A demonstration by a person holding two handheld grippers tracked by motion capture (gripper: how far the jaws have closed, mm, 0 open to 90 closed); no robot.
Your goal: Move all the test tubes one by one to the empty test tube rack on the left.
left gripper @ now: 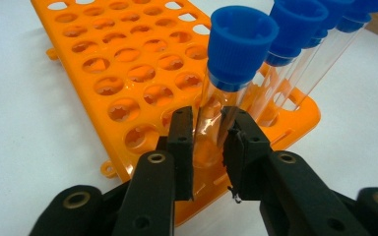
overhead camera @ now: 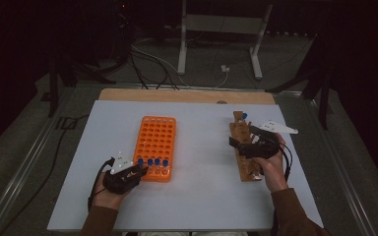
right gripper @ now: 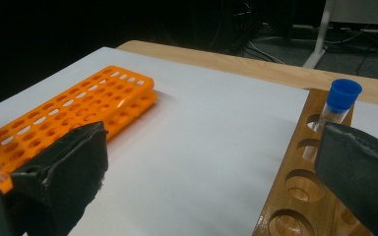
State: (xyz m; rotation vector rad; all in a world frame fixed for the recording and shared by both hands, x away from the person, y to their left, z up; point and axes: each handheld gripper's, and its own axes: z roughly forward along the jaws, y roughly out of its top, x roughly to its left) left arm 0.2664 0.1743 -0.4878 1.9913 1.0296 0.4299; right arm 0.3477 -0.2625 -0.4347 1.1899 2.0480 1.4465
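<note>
Orange rack (overhead camera: 155,146) lying flat on the white table sheet (overhead camera: 197,196), taken here as the landmark. Four clear tubes with blue caps stand in a row in the rack's nearest row of holes; the other holes that can be seen hold nothing. The left gripper (overhead camera: 141,169) sits at the rack's near left corner, its two black jaws on either side of the glass of the end tube (left gripper: 229,83), low down, just above the rack's top plate. In the left gripper view the pads lie against the glass or very close to it; the tube stands in its hole, leaning slightly, and the grip reads as closed on it. Well to the right of the rack lies a wooden holder (overhead camera: 243,152) with a line of round holes. One more blue-capped tube (right gripper: 338,105) stands upright in a hole near the holder's far end. The right gripper (overhead camera: 241,146) rests over the middle of the holder, jaws spread wide with nothing between them.
</note>
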